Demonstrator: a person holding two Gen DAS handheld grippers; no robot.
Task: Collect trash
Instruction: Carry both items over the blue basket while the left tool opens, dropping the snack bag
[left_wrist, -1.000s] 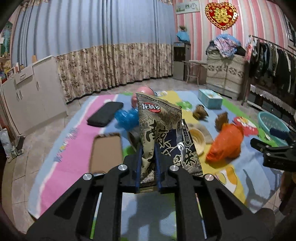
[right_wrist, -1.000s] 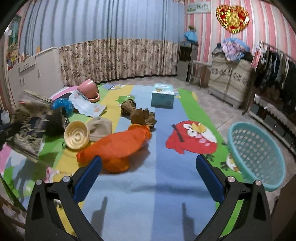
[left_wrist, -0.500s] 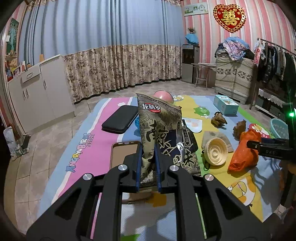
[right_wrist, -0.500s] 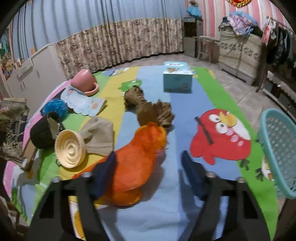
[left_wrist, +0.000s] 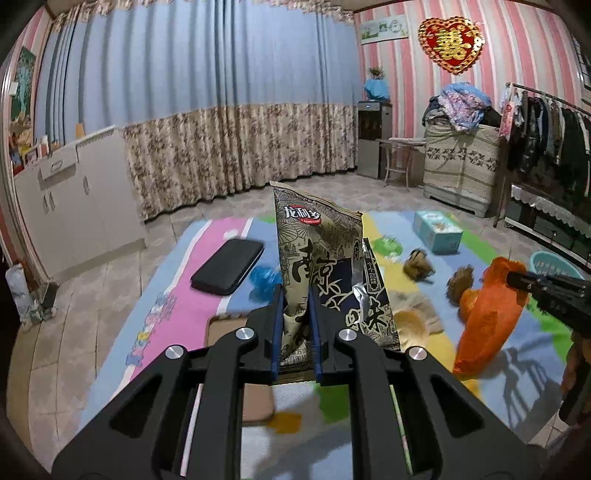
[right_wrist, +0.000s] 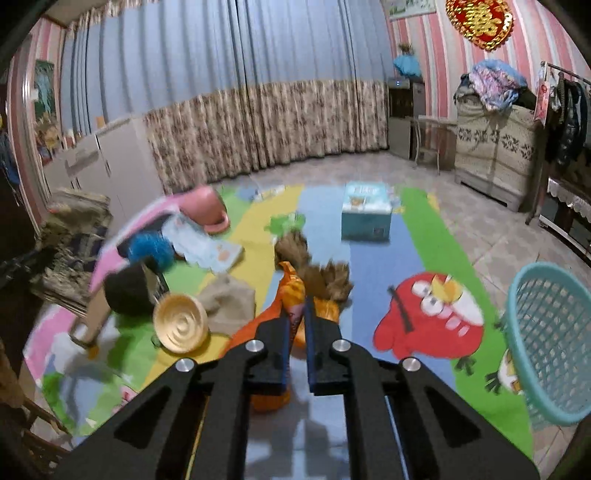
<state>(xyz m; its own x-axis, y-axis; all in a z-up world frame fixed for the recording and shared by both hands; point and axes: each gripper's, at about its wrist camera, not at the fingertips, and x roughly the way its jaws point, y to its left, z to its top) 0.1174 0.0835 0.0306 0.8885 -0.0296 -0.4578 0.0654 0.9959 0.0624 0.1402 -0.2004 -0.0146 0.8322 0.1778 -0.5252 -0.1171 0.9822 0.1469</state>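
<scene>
My left gripper (left_wrist: 296, 295) is shut on a grey-and-black snack bag (left_wrist: 328, 269) and holds it upright above the play mat. My right gripper (right_wrist: 297, 317) is shut on an orange plastic bag (right_wrist: 291, 291) and lifts it off the mat; the bag also shows hanging from that gripper in the left wrist view (left_wrist: 487, 317). A teal mesh basket (right_wrist: 550, 339) stands at the mat's right edge. The snack bag also shows at the far left of the right wrist view (right_wrist: 70, 251).
On the colourful mat (right_wrist: 380, 258) lie a tan round lid (right_wrist: 180, 326), brown crumpled scraps (right_wrist: 328, 277), a blue crumpled bag (right_wrist: 151, 247), a pink cup (right_wrist: 205, 206), a teal tissue box (right_wrist: 365, 210), a black case (left_wrist: 229, 269) and a cardboard piece (left_wrist: 255, 402).
My right gripper closed on the orange bag and raised it off the mat. My left gripper kept hold of the snack bag and rose a little.
</scene>
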